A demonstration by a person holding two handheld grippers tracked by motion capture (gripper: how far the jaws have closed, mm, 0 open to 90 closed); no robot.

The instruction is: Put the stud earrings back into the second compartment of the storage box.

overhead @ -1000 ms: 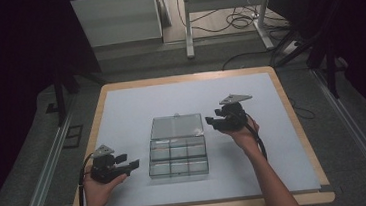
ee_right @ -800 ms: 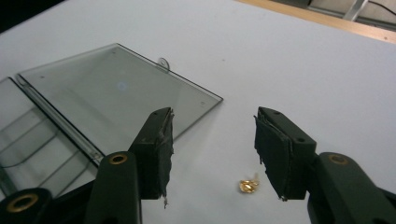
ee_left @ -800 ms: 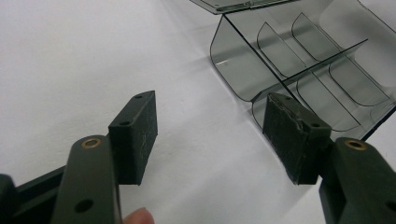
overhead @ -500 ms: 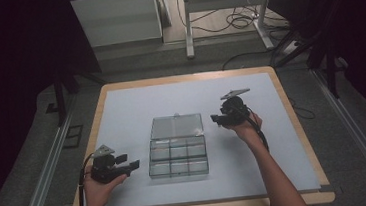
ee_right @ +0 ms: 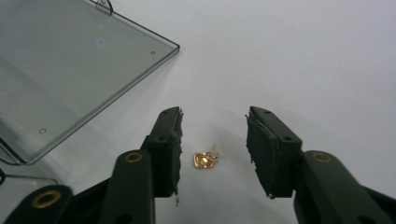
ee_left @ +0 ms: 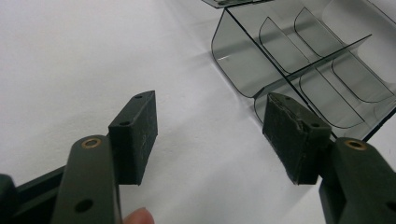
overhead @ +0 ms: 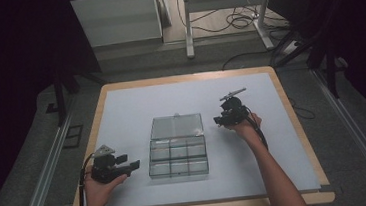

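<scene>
Right tool gapes wide over the gold stud; closing off-centre could flick it away across the table.

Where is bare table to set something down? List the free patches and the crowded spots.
Free: the far strip between the open lid and the table edge; the near strip in front of the box. Crowded: beside the lid, where the open right gripper straddles a small gold piece; left of the box, at the open left gripper.

a white mat covers the wooden table; cables lie behind.
</scene>
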